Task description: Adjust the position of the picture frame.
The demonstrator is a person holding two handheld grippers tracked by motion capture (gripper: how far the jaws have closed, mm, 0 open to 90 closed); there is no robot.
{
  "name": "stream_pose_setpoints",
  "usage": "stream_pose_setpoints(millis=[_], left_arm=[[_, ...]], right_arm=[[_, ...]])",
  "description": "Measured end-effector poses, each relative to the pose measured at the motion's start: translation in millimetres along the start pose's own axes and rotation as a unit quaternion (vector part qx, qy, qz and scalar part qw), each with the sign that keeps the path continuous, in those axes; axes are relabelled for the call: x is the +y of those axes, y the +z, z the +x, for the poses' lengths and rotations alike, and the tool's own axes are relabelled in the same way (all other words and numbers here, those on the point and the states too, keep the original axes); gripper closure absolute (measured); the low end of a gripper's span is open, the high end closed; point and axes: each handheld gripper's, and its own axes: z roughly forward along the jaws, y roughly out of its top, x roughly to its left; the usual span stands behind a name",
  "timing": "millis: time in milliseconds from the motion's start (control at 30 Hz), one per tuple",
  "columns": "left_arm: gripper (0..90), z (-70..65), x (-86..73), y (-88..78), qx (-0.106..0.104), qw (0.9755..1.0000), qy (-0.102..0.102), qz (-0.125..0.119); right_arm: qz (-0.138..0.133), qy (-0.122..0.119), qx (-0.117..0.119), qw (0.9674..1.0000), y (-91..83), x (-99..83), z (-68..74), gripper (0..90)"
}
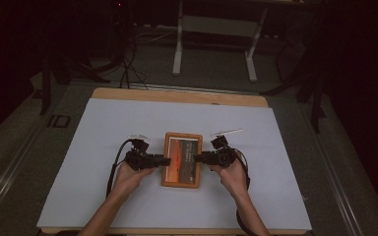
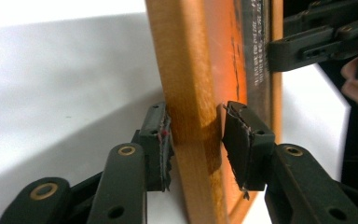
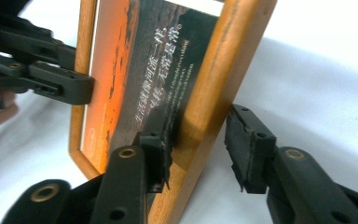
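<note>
A wooden picture frame [image 1: 181,160] with an orange and dark print lies in the middle of the white sheet. My left gripper [image 1: 166,160] is at its left rail and my right gripper [image 1: 197,158] at its right rail. In the left gripper view, the left gripper [image 2: 193,140] has its jaws on either side of the rail [image 2: 191,70], one behind the frame and one over the print, with a slight gap at the print side. In the right gripper view, the right gripper [image 3: 198,140] straddles the other rail [image 3: 223,60]. One pad rests against the print and the outer pad stands clear of the wood.
The white sheet [image 1: 128,123] covers a wooden table whose far edge [image 1: 177,94] shows. Beyond it on the dark floor stand white desk legs [image 1: 214,44] and loose cables [image 1: 128,69]. A hand holds each gripper from the near side.
</note>
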Motion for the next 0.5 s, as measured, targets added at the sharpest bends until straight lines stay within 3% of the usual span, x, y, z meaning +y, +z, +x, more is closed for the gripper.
stream_pose_setpoints(millis=[67, 100, 167, 333, 433, 500], left_arm=[[60.0, 0.3, 1.0, 1.1, 0.008, 1.0000, 0.000, 0.004], [58.9, 3.2, 1.5, 4.4, 0.007, 0.9999, -0.006, 0.008], [58.7, 10.3, 0.6, 7.9, -0.008, 0.9997, -0.021, 0.009], [56.5, 11.9, 0.3, 10.7, -0.004, 0.9995, -0.027, 0.015], [55.0, 16.8, -1.4, 15.1, -0.007, 0.9987, -0.048, 0.020], [54.6, 17.4, -1.8, 15.1, -0.008, 0.9987, -0.048, 0.018]], right_arm=[[0.004, 0.001, -0.002, 1.0000, 2.3, 0.8, -1.1, 58.5], [0.016, 0.019, 0.003, 0.9997, 10.0, 2.6, -7.0, 56.5], [0.018, 0.027, 0.008, 0.9994, 13.3, 2.7, -9.8, 55.5], [0.026, 0.039, 0.018, 0.9987, 19.1, 3.8, -15.5, 54.4], [0.038, 0.048, 0.020, 0.9980, 26.9, 5.0, -18.7, 51.0], [0.038, 0.052, 0.024, 0.9976, 29.6, 5.4, -20.2, 51.0]])
